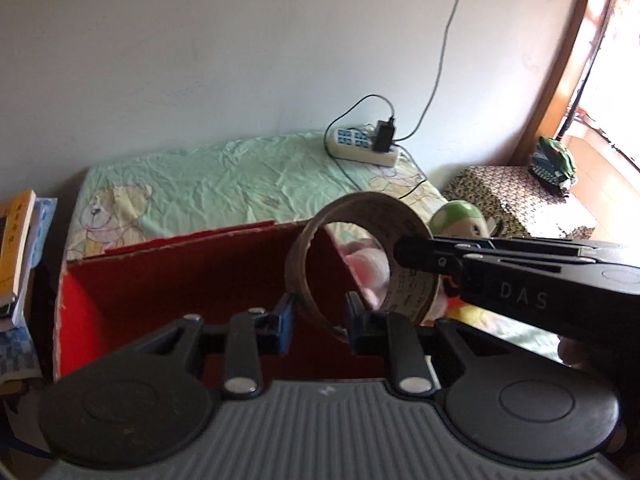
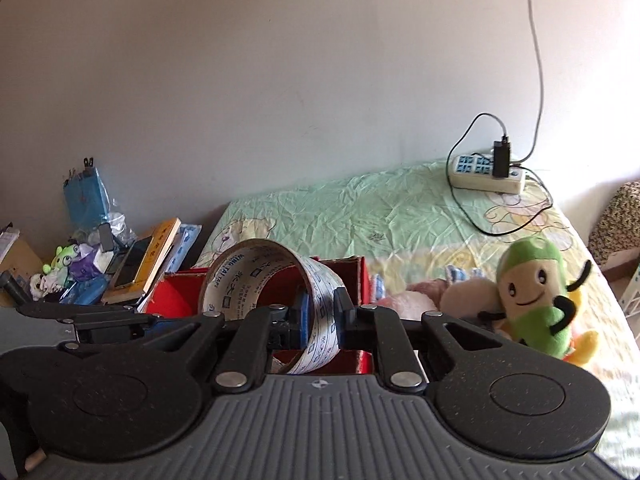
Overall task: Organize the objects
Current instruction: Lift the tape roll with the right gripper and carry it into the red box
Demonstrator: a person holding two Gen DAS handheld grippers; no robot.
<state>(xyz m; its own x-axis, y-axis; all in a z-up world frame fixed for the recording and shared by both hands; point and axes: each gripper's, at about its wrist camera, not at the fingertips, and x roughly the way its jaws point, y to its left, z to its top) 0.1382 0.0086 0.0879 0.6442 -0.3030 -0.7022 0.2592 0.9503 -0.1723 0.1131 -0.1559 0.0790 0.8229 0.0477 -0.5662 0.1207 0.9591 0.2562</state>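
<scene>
A brown cardboard tape roll (image 1: 352, 260) with printed lettering is held upright above an open red box (image 1: 192, 284). My left gripper (image 1: 320, 320) has its jaws on either side of the roll's lower rim. My right gripper (image 1: 404, 254) reaches in from the right and pinches the roll's wall. In the right wrist view the right gripper (image 2: 320, 314) is shut on the tape roll (image 2: 280, 292), with the red box (image 2: 176, 296) behind and below it. The left gripper's fingers (image 2: 104, 322) lie at the left.
The box sits on a bed with a green cartoon sheet (image 1: 224, 176). A green plush toy (image 2: 536, 296) and pink soft toys (image 2: 404, 300) lie to the right. A white power strip (image 1: 360, 144) with cables rests by the wall. Books and clutter (image 2: 132, 268) stack at the left.
</scene>
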